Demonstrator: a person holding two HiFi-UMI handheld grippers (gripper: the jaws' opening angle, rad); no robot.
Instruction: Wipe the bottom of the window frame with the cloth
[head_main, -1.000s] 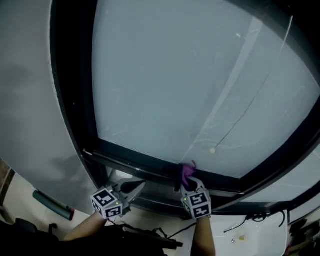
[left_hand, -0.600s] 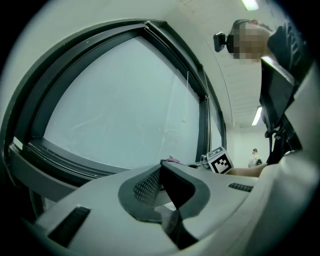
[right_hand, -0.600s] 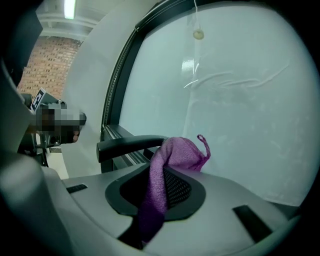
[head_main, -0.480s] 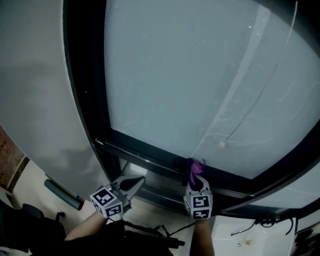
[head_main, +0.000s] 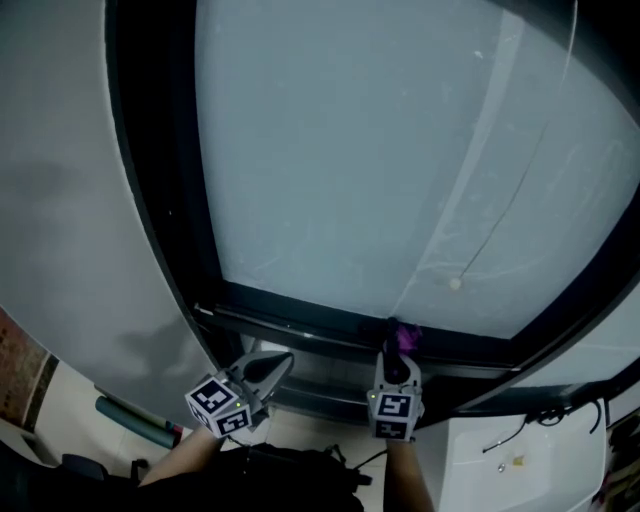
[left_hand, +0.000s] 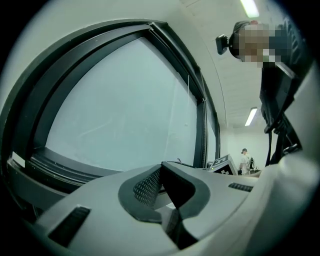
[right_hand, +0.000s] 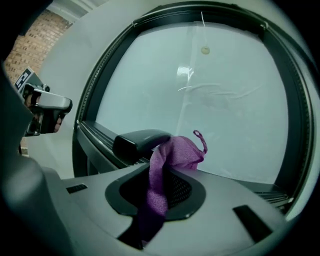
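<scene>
The purple cloth (head_main: 404, 335) is pressed on the dark bottom window frame (head_main: 300, 325), right of its middle. My right gripper (head_main: 398, 354) is shut on the cloth. In the right gripper view the cloth (right_hand: 176, 153) bunches out over the jaw tips of my right gripper (right_hand: 160, 150) and hangs down between the jaws, with the bottom frame (right_hand: 97, 132) just beyond. My left gripper (head_main: 270, 367) hovers below the frame's left part, shut with nothing in it. In its own view the left gripper (left_hand: 160, 170) has its tips touching, short of the frame (left_hand: 60, 162).
A blind cord with a bead (head_main: 455, 284) hangs over the glass above the cloth. A green tube with a red end (head_main: 138, 424) lies at the lower left. A white surface with cables (head_main: 520, 435) is at the lower right. A brick wall (right_hand: 35, 42) is to the left.
The head view has swung a little. The right gripper and cloth keep the same spot on the bottom frame under the cord bead. The left gripper has hardly moved.
</scene>
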